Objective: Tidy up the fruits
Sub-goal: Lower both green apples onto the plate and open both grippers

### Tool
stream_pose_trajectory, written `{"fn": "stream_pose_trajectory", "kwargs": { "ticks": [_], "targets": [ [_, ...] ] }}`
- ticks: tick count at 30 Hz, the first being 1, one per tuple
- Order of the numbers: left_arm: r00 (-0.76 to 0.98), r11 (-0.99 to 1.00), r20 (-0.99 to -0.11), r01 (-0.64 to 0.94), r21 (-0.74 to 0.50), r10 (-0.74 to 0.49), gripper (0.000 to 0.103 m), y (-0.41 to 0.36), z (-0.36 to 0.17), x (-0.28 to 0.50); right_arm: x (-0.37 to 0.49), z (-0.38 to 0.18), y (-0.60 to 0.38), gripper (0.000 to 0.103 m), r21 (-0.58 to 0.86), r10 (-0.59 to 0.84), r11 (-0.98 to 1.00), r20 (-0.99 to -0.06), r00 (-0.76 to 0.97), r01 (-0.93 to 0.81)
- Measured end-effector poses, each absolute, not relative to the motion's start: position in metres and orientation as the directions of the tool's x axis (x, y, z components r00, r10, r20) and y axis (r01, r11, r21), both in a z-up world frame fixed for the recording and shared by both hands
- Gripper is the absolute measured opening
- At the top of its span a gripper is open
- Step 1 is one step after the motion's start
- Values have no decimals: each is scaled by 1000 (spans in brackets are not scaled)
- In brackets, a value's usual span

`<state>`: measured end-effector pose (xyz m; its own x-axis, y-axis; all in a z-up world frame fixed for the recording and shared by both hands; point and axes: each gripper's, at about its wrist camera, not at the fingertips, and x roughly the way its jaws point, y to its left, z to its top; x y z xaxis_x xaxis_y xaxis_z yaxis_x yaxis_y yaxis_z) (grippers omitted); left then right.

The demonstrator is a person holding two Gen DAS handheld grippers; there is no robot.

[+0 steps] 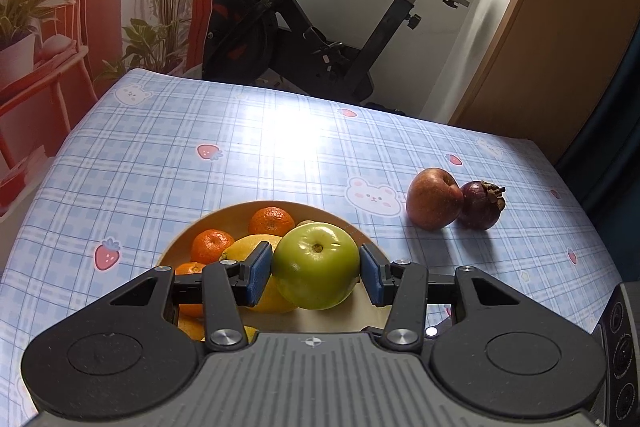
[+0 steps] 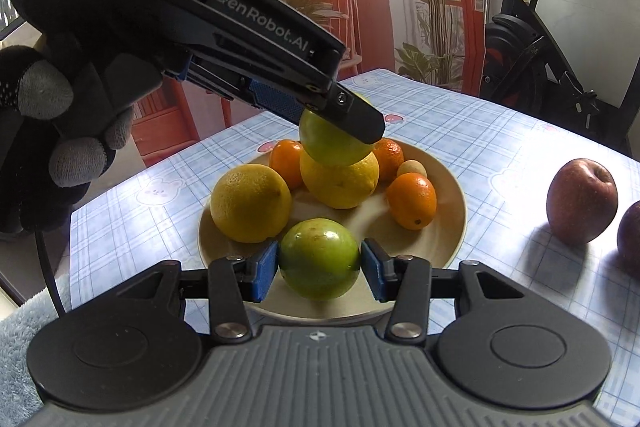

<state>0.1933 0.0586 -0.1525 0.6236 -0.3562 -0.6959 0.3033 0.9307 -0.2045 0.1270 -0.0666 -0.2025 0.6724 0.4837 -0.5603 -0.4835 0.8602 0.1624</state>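
Observation:
A beige plate [image 2: 448,227] holds two lemons [image 2: 250,209], several small oranges [image 2: 412,201] and a small pale fruit [image 2: 412,169]. My left gripper [image 1: 316,273] is shut on a green apple [image 1: 316,265] above the plate [image 1: 176,247]; in the right wrist view this apple [image 2: 332,143] rests on a lemon [image 2: 340,179]. My right gripper [image 2: 319,269] is shut on a second green apple [image 2: 319,259] at the plate's near rim. A red apple [image 1: 434,199] and a dark mangosteen [image 1: 482,205] lie on the table to the right.
The table has a blue plaid cloth [image 1: 260,147] with bears and strawberries. An exercise bike [image 1: 312,23] stands behind the far edge. A wooden door [image 1: 560,39] is at the right. A gloved hand [image 2: 48,131] holds the left gripper.

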Motion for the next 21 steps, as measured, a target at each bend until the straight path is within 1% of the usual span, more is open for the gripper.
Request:
{"fn": "stream_pose_trajectory", "kwargs": {
  "ticks": [6, 21],
  "targets": [
    [636, 936, -689, 284, -209, -348, 50, 70, -148, 183, 123, -206, -51, 48, 155, 505, 841, -567, 651, -518],
    [644, 943, -690, 255, -215, -331, 50, 85, -147, 171, 124, -205, -39, 48, 158, 510, 835, -580, 635, -527]
  ]
}}
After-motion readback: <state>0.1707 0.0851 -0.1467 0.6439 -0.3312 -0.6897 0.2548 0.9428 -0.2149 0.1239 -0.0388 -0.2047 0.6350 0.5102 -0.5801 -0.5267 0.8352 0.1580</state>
